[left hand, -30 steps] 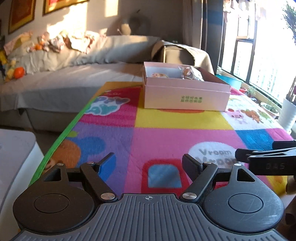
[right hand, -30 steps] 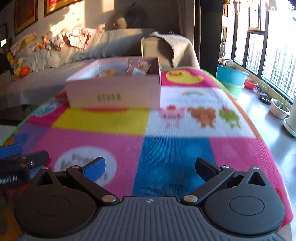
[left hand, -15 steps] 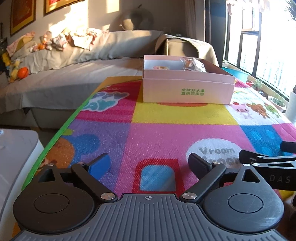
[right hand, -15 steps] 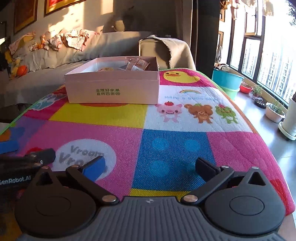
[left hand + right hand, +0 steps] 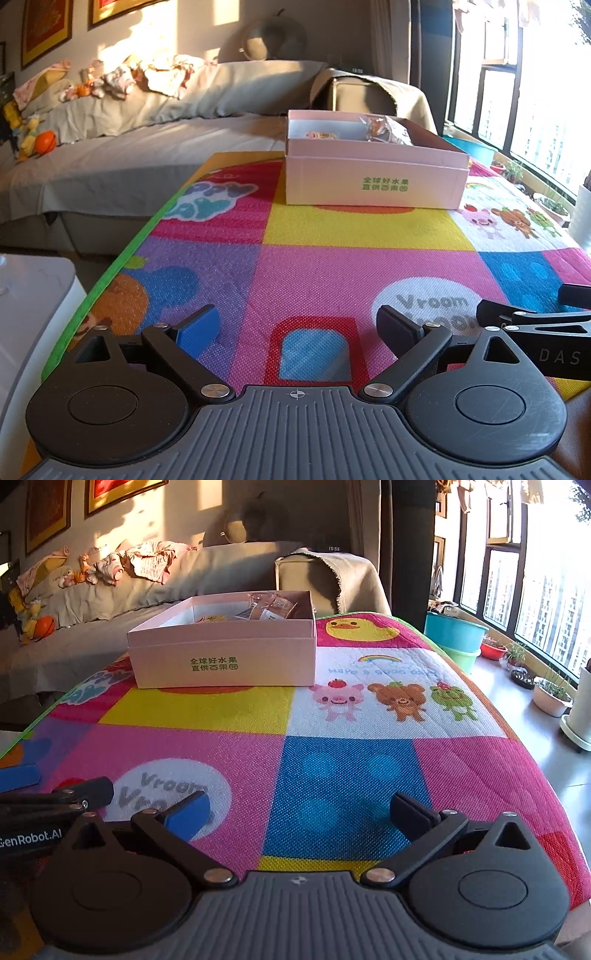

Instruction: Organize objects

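A pink cardboard box (image 5: 373, 181) (image 5: 225, 657) with green lettering stands at the far end of a colourful play mat (image 5: 332, 266) (image 5: 332, 720). Clear snack packets (image 5: 386, 129) (image 5: 273, 607) and other small items lie inside it. My left gripper (image 5: 299, 326) hovers low over the mat's near end, jaws wide open, nothing between them. My right gripper (image 5: 301, 810) is beside it to the right, also open and empty. Each gripper's fingers show at the edge of the other's view.
A grey covered sofa (image 5: 129, 147) with clothes and toys lies left of and behind the mat. A white surface (image 5: 22, 295) sits at the near left. Blue and green tubs (image 5: 456, 633) and potted plants (image 5: 552, 698) stand by the windows on the right.
The left gripper's jaws have spread a little wider. Both views have steadied and drawn back slightly from the box; the right view was blurred a second ago and is now sharp.
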